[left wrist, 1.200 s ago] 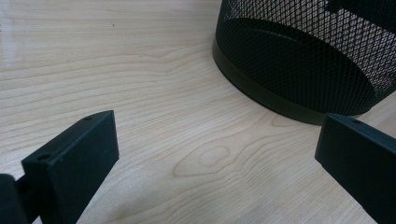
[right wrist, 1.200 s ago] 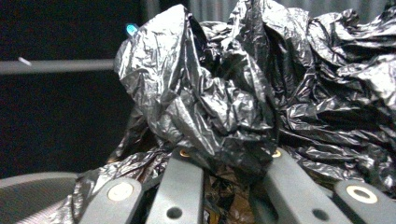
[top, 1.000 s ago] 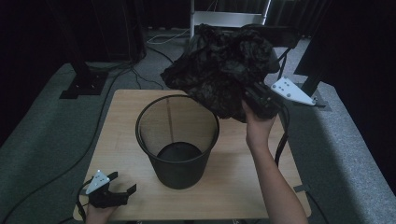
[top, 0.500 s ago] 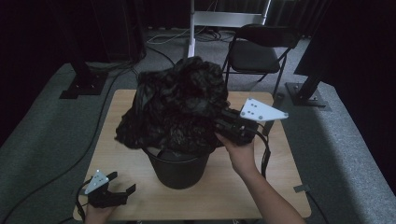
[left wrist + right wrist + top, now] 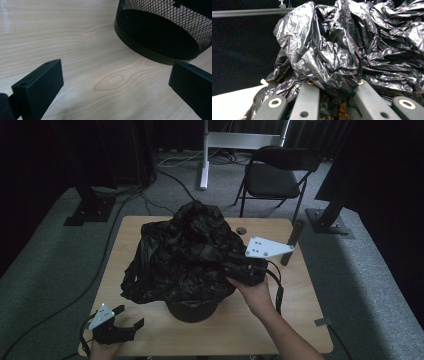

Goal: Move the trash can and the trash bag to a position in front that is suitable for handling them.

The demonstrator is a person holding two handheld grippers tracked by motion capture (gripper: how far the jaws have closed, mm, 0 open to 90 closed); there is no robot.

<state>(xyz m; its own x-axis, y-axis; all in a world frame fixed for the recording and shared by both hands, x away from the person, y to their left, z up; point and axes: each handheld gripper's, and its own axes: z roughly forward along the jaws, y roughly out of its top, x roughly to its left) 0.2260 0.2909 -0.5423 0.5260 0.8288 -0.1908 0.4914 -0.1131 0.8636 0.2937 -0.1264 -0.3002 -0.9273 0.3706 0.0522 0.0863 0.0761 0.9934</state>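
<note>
Between the jaws of the right gripper (image 5: pixel 235 270) a fold of the black bag (image 5: pixel 182 255) is being pinched tight, and the rest of the bag is billowing out ahead of that gripper, draping over the top of the mesh bin (image 5: pixel 192 309) on the table (image 5: pixel 300 320). Near the table's front left corner, the left gripper (image 5: pixel 131 316) is resting with its jaws spread wide and nothing between them, the bin (image 5: pixel 162 32) standing just ahead of it.
</note>
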